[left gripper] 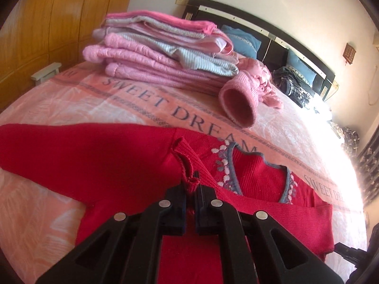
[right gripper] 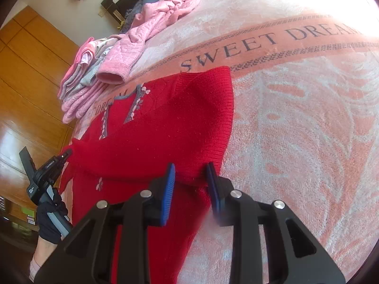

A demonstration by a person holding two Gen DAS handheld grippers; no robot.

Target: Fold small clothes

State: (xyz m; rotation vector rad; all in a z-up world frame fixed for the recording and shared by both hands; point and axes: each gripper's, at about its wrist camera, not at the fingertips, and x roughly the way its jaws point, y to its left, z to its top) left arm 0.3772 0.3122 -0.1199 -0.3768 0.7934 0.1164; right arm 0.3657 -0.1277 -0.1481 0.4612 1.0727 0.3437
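The left tongs point(left gripper: 192, 182) are pinching a red cuff of the red sweater point(left gripper: 132, 163). The right tongs point(right gripper: 190, 177) are spread wide around the sweater's folded edge, not squeezing it. The sweater is lying on the bed point(right gripper: 296, 130), and behind the sweater a pile of pink clothes point(left gripper: 154, 54) is sitting.

Ahead of my tongs I see the bed's pink blanket point(left gripper: 71, 104) carrying a red sweater point(left gripper: 99, 161), folded pink clothes point(left gripper: 151, 56) beyond it.
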